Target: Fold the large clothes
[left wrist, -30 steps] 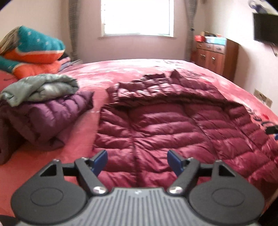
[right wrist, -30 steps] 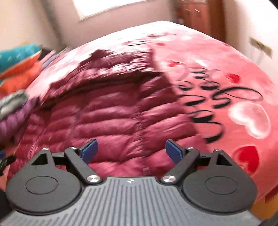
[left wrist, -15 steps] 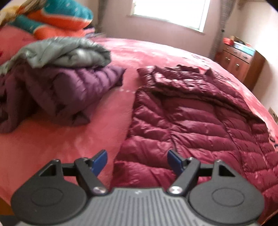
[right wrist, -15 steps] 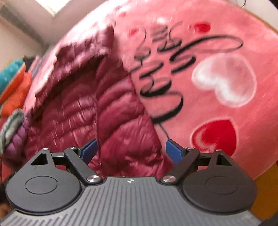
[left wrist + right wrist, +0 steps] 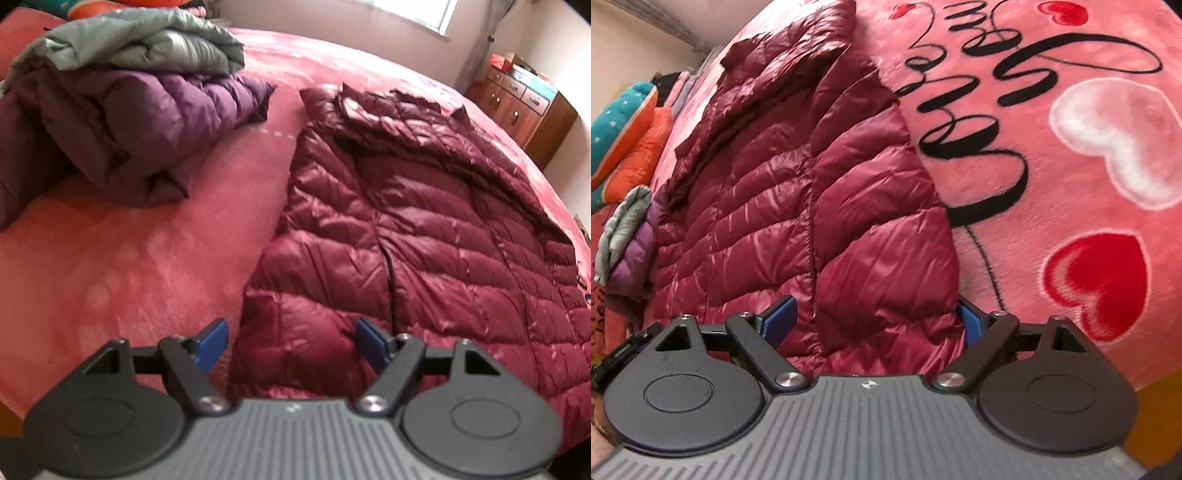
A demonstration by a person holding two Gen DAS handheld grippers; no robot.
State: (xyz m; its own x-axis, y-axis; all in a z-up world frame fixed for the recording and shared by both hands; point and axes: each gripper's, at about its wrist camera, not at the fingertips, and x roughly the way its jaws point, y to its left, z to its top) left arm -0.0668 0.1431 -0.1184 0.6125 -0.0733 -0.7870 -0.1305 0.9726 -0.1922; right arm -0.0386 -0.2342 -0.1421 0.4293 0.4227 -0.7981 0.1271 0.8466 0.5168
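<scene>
Bedroom, pink bed (image 5: 140, 258) with heart print; window and dresser (image 5: 524, 110) far right. Jacket (image 5: 424, 229) lies flat in the middle of the bed, front up, hem at the near edge, collar far. Purple jacket (image 5: 129, 122) with a grey one (image 5: 147, 40) on top sits far left, apart from ours.

Left gripper (image 5: 290, 341) is over the near left hem corner, jaws wide, nothing between the pads. Right gripper (image 5: 873, 319) is at the near right hem corner, jaws wide too; the hem sits between the pads but we see no pinch.

We read the step as: grab both hem corners, then fold hem up towards collar.

How to do it well:
- bite deep enough to catch both layers, shell is slick and puffy
- close both sides together, keep the hem taut between us
- lift low, carry far, lay down even so the fold line stays straight

Jacket look: maroon, glossy, quilted in horizontal bands, zip line down the middle, closed. Right sleeve lies along the body's right edge; left sleeve we can't make out. Collar area rumpled, rest fairly smooth.
</scene>
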